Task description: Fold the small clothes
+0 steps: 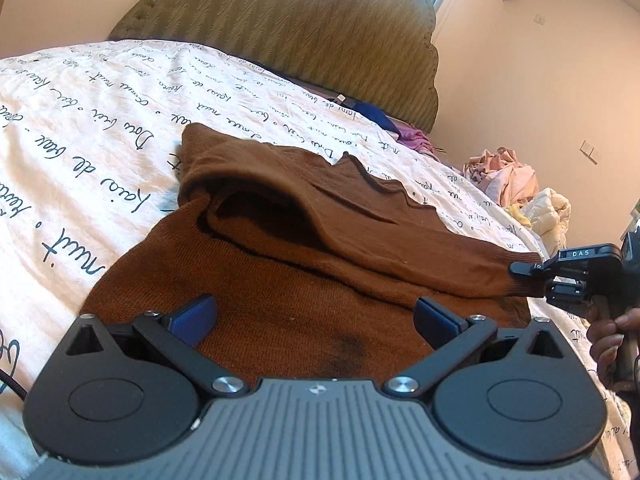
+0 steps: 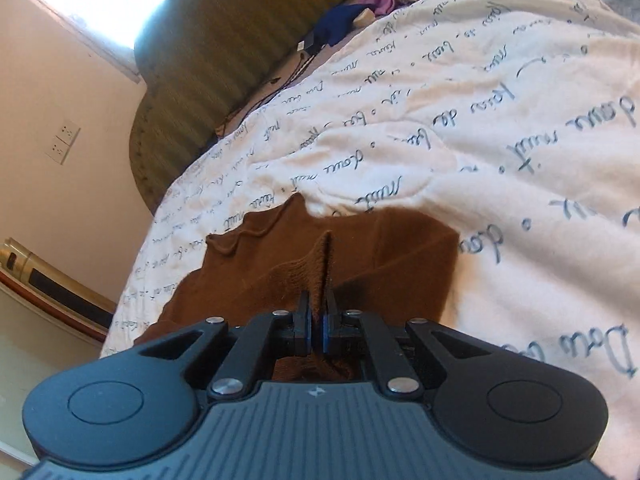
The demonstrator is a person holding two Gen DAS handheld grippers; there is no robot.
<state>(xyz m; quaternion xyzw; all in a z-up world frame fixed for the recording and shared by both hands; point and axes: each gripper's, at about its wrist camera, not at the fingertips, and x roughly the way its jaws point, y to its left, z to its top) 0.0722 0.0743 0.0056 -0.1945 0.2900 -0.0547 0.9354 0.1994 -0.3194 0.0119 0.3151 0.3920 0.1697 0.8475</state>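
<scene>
The left gripper (image 1: 314, 316) is hovering with its blue pads spread wide over the near part of the brown sweater (image 1: 280, 280), nothing between them. The sweater is lying on the white script-printed bedcover (image 1: 100, 120), one sleeve (image 1: 400, 256) folded across its body. At the sweater's right edge, the right gripper (image 2: 319, 328) is pinching the sleeve cuff, its pads pressed together on the knit, a hand (image 1: 612, 336) gripping its handle. Beyond the sweater, a heap of pink and cream clothes (image 1: 516, 188) is sitting near the bed's edge, and the olive headboard (image 1: 300, 28) is rising behind.
</scene>
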